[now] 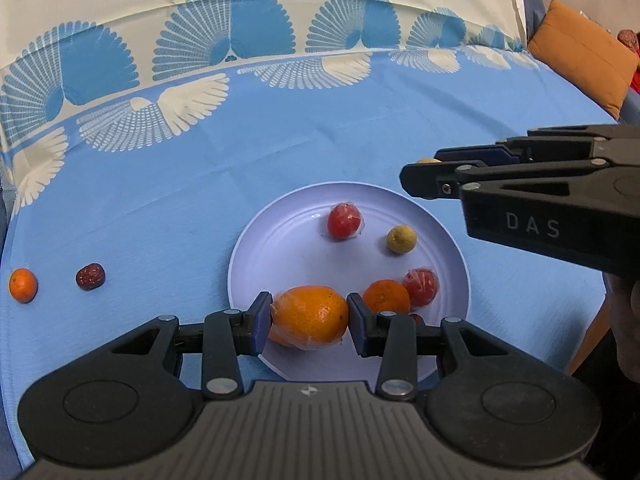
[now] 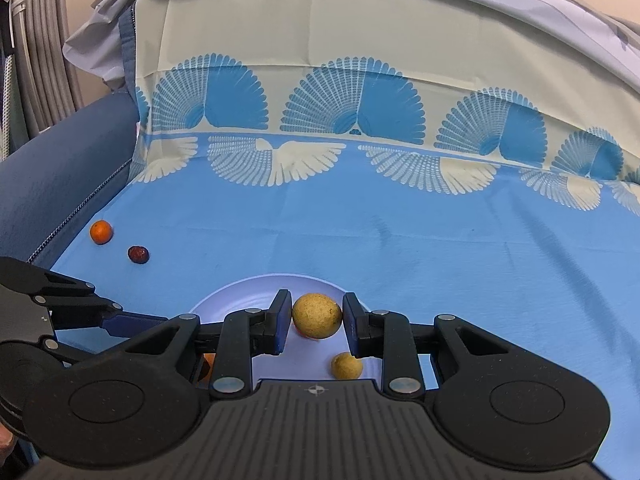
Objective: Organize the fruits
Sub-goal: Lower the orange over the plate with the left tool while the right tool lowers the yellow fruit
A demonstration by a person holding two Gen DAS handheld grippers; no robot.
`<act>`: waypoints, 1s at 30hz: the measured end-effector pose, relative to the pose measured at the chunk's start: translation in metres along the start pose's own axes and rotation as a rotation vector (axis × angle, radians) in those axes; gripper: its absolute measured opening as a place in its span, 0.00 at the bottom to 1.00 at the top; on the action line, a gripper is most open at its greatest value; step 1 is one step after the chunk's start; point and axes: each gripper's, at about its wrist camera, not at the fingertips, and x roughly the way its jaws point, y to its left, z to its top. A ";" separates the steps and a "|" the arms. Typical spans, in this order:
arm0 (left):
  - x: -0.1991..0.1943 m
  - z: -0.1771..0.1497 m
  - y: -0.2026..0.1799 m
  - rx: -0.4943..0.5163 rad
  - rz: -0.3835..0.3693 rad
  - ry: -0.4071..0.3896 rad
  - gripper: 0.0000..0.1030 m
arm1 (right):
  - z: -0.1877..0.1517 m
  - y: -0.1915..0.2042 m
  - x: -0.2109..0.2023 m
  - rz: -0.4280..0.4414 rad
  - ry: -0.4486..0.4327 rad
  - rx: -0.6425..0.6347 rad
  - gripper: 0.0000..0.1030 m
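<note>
A pale lilac plate [image 1: 280,240] lies on the blue cloth. My left gripper [image 1: 308,320] is shut on a large orange [image 1: 310,312] in clear film, just above the plate's near edge. On the plate lie two red wrapped fruits [image 1: 345,221] [image 1: 421,288], a smaller orange [image 1: 386,296] and a tan round fruit [image 1: 401,239]. My right gripper [image 2: 316,320] is shut on another tan round fruit [image 2: 317,316] over the plate [image 2: 240,296]. It enters the left wrist view from the right, as the right gripper [image 1: 426,166]. One more tan fruit [image 2: 346,365] sits below it.
A small orange [image 1: 23,285] and a dark red date [image 1: 90,277] lie on the cloth left of the plate. A blue padded edge [image 2: 60,168] borders the cloth on the left. An orange cushion [image 1: 580,56] sits far right. The cloth rises up a backrest behind.
</note>
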 end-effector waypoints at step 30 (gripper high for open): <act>0.006 -0.001 -0.010 0.057 -0.003 0.018 0.43 | -0.003 0.008 0.002 -0.001 0.011 -0.039 0.28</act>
